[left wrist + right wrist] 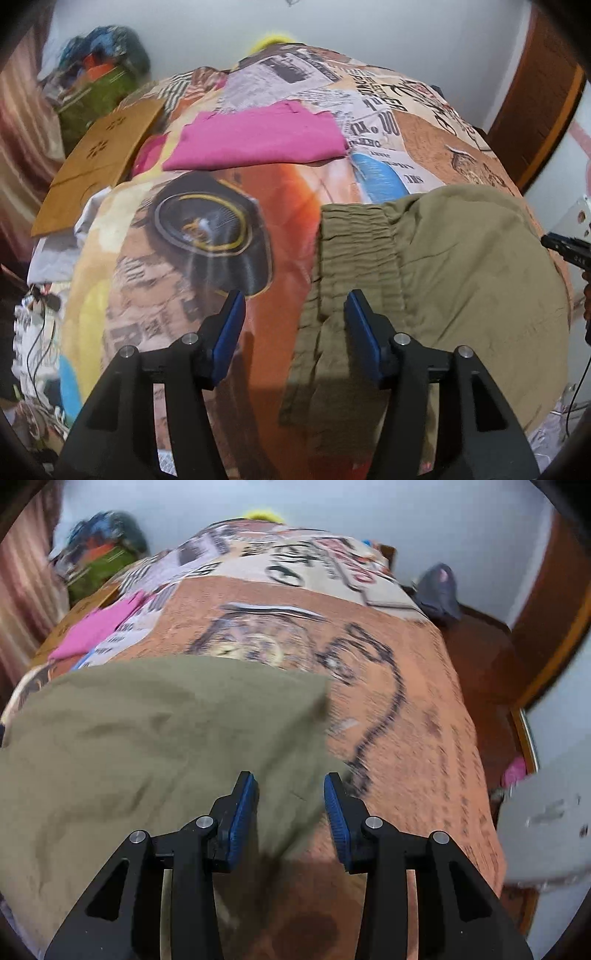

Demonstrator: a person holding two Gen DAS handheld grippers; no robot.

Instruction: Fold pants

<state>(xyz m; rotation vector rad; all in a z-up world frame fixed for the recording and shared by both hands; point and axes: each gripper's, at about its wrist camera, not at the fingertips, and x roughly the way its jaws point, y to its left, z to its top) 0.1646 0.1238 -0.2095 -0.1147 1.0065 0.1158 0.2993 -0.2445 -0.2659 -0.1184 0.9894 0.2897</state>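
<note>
Nearest me in the left wrist view, my left gripper [293, 325] hovers with its blue-padded jaws spread wide and holding nothing; its right pad sits over the gathered elastic waistband [354, 251] of the olive-green cotton pants [461, 288]. Those pants lie flat on the near right part of the collage-printed bedspread [207, 240]. Farther off lies a folded magenta garment [258, 140], and to the far left a flat brown cardboard sheet [99, 162]. At the right edge a dark tip of my right gripper [565, 247] pokes in.

From the right wrist view, my right gripper [291, 805] is likewise spread apart and empty, straddling the near right corner of the pants, whose cloth fills the near left. The frame is blurred, so I cannot tell whether the pads touch fabric.

I judge the pants light, soft and limp: they will sag and crease unless both ends lift together. The thick waistband should give the firmest pinch on my left, the corner edge on my right.

I can make out no container; the colourful heap [99, 66] at far left is too blurred to name.
</note>
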